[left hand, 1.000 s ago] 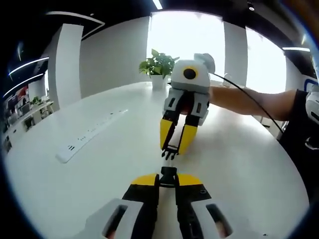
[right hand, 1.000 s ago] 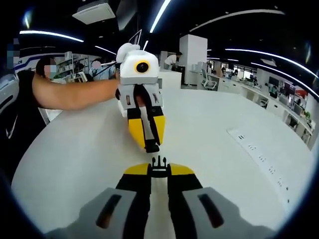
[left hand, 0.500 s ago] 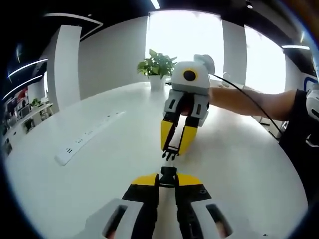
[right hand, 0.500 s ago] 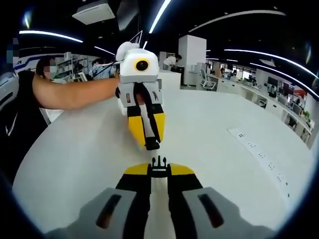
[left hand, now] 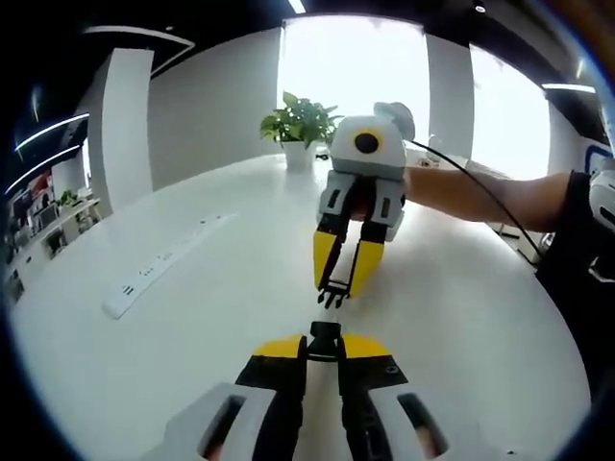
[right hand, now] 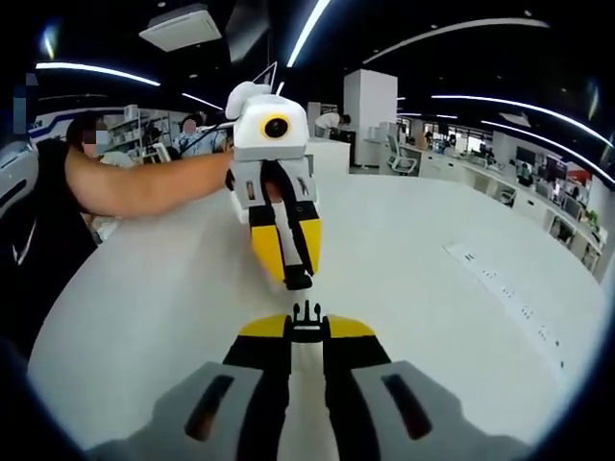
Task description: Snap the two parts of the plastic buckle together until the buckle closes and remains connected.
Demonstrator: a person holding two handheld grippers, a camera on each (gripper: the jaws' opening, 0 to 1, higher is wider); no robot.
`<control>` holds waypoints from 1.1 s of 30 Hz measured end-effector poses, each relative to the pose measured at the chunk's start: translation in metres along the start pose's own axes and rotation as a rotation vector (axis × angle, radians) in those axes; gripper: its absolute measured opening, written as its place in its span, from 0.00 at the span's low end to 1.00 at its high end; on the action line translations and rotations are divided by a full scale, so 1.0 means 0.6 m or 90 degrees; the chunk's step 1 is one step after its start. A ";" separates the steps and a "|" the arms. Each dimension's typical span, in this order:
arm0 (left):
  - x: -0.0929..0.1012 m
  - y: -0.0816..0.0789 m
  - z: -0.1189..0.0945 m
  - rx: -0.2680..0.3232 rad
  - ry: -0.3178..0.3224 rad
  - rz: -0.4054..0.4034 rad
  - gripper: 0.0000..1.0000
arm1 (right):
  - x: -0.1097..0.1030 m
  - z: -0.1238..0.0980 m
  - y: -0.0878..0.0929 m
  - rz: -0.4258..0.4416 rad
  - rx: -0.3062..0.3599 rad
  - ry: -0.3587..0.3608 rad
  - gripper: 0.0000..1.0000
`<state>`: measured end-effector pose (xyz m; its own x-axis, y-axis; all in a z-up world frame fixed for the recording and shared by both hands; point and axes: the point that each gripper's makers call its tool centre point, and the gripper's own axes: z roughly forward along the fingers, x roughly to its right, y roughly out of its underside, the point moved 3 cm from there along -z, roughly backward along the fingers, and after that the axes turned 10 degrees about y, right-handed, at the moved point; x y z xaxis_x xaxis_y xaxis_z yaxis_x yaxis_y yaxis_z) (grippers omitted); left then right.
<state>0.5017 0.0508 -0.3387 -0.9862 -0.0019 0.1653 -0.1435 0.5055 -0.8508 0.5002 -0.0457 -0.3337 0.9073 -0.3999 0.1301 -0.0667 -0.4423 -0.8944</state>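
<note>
The buckle is in two black halves, a small gap apart above the white table (left hand: 211,317). My left gripper (left hand: 325,343) is shut on the socket half (left hand: 325,334), which pokes out between its yellow tips. Facing it from above, my right gripper (left hand: 338,288) is shut on the pronged half (left hand: 332,296). In the right gripper view the pronged half (right hand: 307,314) sticks up from my right gripper (right hand: 307,327). Just beyond it, the left gripper (right hand: 294,277) points back with the socket half (right hand: 297,280). The two halves are nearly in line and do not touch.
A white power strip (left hand: 159,267) lies on the table to one side, also seen as the power strip (right hand: 509,305). A potted plant (left hand: 300,125) stands at the table's far edge. A person's forearm (left hand: 480,192) reaches in behind each gripper, with office desks in the background.
Both grippers keep their hold and stay facing each other. The opposite gripper has drifted slightly right in each view; the gap between the halves is about the same.
</note>
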 end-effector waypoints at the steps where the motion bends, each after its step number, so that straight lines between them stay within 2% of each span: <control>1: 0.001 -0.001 -0.001 0.002 0.000 0.001 0.11 | -0.003 -0.002 0.000 0.000 0.002 0.002 0.11; 8: 0.018 -0.011 -0.018 -0.004 -0.007 0.021 0.11 | -0.014 -0.021 -0.012 -0.010 0.006 0.011 0.11; 14: 0.025 -0.028 -0.038 0.013 -0.004 0.026 0.11 | -0.025 -0.026 -0.025 -0.005 0.014 0.008 0.11; 16: 0.034 -0.026 -0.038 0.008 -0.004 0.028 0.11 | -0.029 -0.026 -0.022 -0.011 0.003 0.006 0.11; 19: 0.032 -0.026 -0.044 0.011 -0.005 0.026 0.11 | -0.028 -0.031 -0.025 -0.009 0.007 0.009 0.11; 21: 0.021 -0.030 -0.050 0.021 -0.002 0.025 0.11 | -0.025 -0.034 -0.029 -0.006 0.015 0.012 0.11; 23: 0.032 -0.029 -0.048 0.030 0.000 0.028 0.11 | -0.027 -0.037 -0.031 -0.006 0.015 0.015 0.11; 25: 0.025 -0.027 -0.051 0.026 -0.004 0.025 0.11 | -0.026 -0.043 -0.033 -0.008 0.018 0.018 0.11; 28: 0.024 -0.034 -0.059 0.049 0.002 0.023 0.11 | -0.029 -0.050 -0.037 -0.011 0.019 0.021 0.11; 31: 0.040 -0.031 -0.052 0.050 0.006 0.025 0.11 | -0.038 -0.053 -0.037 -0.017 0.017 0.022 0.11; 33: 0.039 -0.021 -0.044 0.044 0.009 0.025 0.11 | -0.049 -0.056 -0.034 -0.018 0.014 0.018 0.11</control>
<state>0.4825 0.0671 -0.3109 -0.9900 0.0295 0.1376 -0.1103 0.4445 -0.8889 0.4608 -0.0518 -0.3050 0.8962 -0.4110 0.1671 -0.0323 -0.4361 -0.8993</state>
